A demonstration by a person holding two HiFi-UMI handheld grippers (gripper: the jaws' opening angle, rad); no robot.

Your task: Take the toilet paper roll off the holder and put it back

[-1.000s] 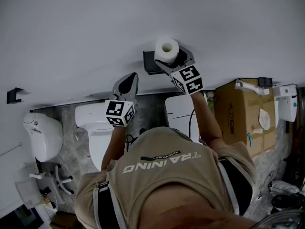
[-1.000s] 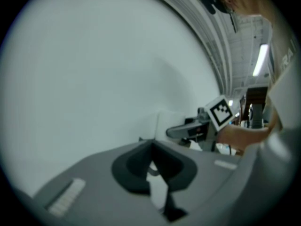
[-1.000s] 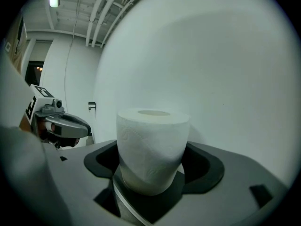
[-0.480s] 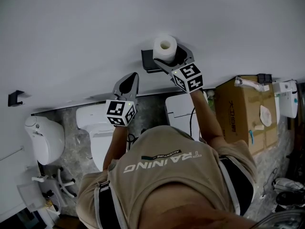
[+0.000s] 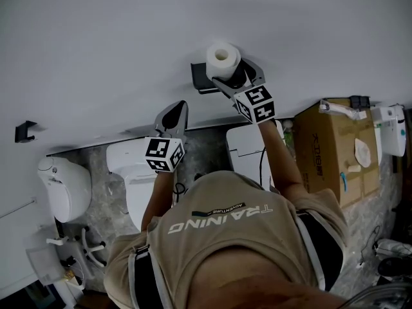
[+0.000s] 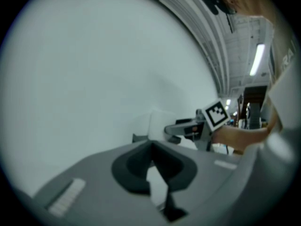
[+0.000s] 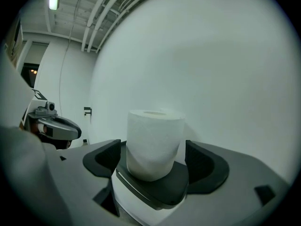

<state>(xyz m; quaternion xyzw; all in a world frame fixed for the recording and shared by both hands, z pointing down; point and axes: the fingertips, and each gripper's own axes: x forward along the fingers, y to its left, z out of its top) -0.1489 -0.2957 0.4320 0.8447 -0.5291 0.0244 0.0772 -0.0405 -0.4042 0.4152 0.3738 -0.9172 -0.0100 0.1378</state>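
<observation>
Roll of white toilet paper [image 7: 153,140] stands upright on the black wall holder [image 5: 199,82], between the right tool's [image 7: 155,161] parted jaws, slightly higher in the head view than 1 s ago. Left tool [image 6: 151,150] stays closed, empty.

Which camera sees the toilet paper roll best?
The right gripper view: the toilet paper roll stands big between the jaws of the right claw. The head view shows it small, from above. The left gripper view shows only a pale blur.
</observation>
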